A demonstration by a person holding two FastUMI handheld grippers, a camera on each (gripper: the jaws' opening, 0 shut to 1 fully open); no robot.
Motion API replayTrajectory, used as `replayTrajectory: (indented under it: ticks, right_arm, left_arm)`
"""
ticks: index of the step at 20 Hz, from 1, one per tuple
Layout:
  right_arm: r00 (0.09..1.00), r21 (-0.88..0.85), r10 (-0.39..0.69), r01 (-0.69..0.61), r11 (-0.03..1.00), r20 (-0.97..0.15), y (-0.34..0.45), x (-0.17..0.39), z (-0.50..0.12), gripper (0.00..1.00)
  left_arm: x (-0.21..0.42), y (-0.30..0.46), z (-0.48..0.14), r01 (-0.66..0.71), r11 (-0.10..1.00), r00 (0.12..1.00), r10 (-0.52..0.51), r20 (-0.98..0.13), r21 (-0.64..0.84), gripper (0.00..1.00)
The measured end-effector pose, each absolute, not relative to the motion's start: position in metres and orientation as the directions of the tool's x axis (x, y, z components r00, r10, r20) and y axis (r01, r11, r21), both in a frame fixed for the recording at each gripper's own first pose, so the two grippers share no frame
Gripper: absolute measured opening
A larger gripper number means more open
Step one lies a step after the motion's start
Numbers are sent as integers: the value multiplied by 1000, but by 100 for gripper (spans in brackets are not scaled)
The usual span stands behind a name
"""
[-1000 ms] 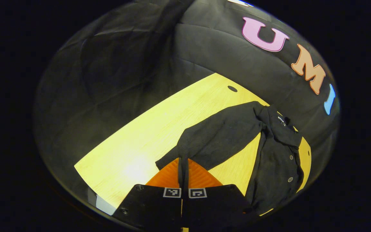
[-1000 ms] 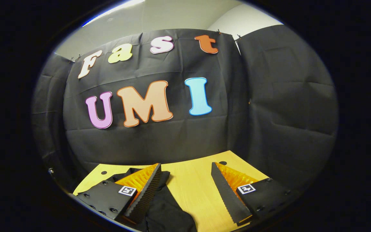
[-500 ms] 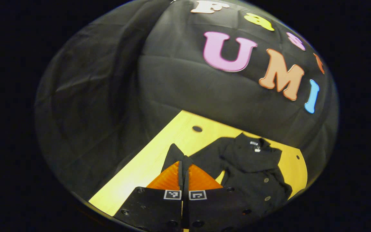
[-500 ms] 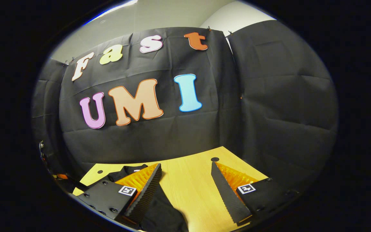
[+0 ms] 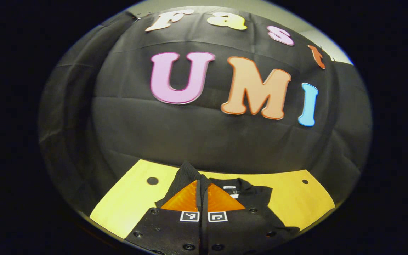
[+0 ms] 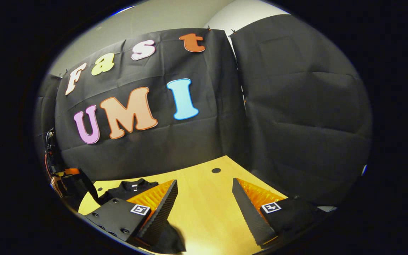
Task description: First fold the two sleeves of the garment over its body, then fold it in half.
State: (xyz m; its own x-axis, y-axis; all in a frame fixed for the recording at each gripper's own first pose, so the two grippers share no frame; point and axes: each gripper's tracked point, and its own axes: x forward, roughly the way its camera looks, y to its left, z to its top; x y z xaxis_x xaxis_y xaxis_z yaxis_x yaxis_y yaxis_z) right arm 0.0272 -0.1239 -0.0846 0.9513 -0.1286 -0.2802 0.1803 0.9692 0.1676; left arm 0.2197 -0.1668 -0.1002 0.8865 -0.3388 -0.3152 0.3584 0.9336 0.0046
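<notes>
While my left claw stays clenched on the black fabric sleeve, it has swung round since a second ago: the sleeve, then stretched out sideways across the pale yellow wooden surface, is now lifted over the black buttoned garment, whose collar lies just beyond my fingers. My right claw hangs released above the surface, jaws wide apart, with the garment's collar end lying behind its left finger, farther left than before.
</notes>
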Motion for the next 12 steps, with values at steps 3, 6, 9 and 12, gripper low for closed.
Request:
replayTrajectory:
  ticks: [3, 6, 9, 12]
  right_arm:
    - [949, 183, -146, 202, 962, -279, -148, 32, -85, 98]
    - [943, 216, -153, 221, 951, -295, -173, 27, -100, 98]
    - [945, 235, -172, 241, 942, -279, -191, 25, -102, 98]
    - [945, 237, -178, 246, 940, -275, -202, 25, -110, 98]
  left_arm:
    - [224, -230, -121, 430, 902, 857, -397, -328, 32, 0]
    - [222, -274, -158, 481, 874, 821, -422, -385, 67, 0]
    - [221, -304, -194, 489, 868, 795, -400, -456, 91, 0]
    - [216, -329, -219, 508, 858, 767, -409, -494, 78, 0]
